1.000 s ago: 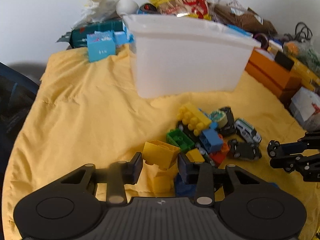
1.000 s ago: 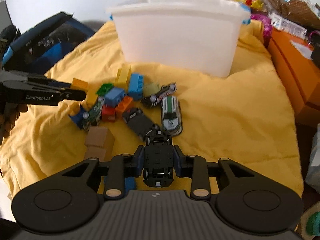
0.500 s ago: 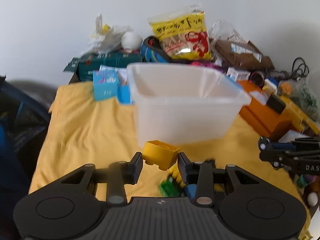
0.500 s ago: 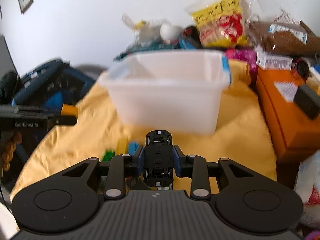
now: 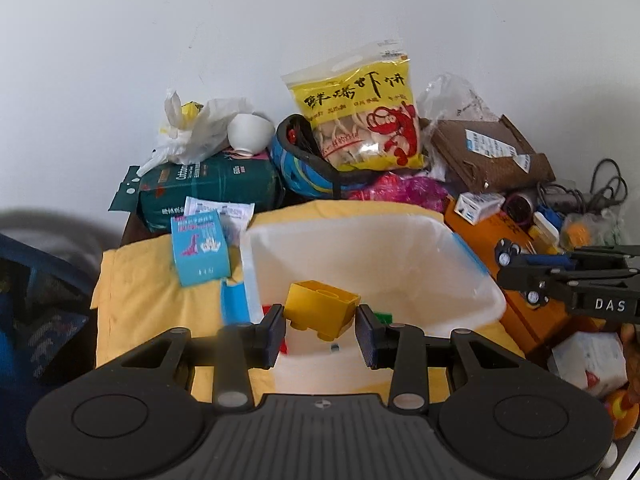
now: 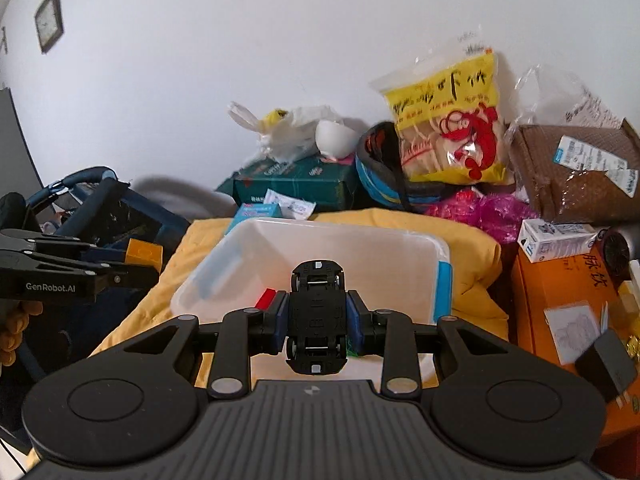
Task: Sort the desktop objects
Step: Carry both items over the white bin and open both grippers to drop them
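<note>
- My right gripper [image 6: 316,316], reading "DAS" on its side, clamps a black toy car [image 6: 317,316], underside up, over the white bin [image 5: 472,276].
- My left gripper [image 5: 320,330], marked "GenRobot.AI", pinches a yellow block [image 5: 320,310] above the bin; contents are mostly hidden.
- A second ago both hung low over the toy pile.

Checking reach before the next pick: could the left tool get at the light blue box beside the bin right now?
Probably not yet. The left tool is shut on a yellow block, so it must release that first. The light blue box itself stands uncovered on the yellow cloth, left of the white bin.
</note>
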Demonstrator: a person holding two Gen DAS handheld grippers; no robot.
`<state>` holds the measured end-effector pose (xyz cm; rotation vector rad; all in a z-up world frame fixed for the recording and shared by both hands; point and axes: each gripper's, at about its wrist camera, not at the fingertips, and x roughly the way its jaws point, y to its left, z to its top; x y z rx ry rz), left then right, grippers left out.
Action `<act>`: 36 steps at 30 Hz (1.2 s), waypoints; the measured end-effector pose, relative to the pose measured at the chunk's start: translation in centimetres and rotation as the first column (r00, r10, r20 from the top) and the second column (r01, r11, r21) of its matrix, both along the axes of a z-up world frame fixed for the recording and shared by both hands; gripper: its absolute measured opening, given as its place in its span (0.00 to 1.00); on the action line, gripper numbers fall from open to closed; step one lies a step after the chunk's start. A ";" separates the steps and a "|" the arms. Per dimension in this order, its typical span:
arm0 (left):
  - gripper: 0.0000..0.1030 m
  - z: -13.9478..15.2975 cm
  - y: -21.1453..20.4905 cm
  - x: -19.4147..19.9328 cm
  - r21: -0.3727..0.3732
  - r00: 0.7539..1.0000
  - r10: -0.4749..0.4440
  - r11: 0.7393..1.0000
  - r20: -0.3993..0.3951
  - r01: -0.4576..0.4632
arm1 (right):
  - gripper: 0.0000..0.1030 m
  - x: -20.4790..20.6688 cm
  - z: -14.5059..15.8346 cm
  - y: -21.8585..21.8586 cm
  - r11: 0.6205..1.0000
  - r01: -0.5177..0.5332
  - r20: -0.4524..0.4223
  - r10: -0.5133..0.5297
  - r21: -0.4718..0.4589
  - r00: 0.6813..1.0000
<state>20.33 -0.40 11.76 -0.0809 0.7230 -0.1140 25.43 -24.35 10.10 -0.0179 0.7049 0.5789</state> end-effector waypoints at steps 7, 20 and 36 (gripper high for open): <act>0.41 -0.8 0.3 4.4 -0.046 0.994 0.005 0.999 -0.108 -0.010 | 0.32 3.8 -0.8 1.1 0.997 0.007 -0.103 -0.015 -0.071 0.995; 0.41 -3.1 -0.3 8.9 -0.015 0.975 0.010 1.000 -0.220 -0.014 | 0.32 7.6 -2.9 2.1 0.989 0.012 -0.190 -0.041 -0.149 0.981; 0.68 -4.2 0.7 -0.6 0.096 1.000 0.010 0.995 -0.012 -0.009 | 0.58 -3.4 -3.6 -0.2 0.997 -0.047 -0.001 0.047 -0.062 0.999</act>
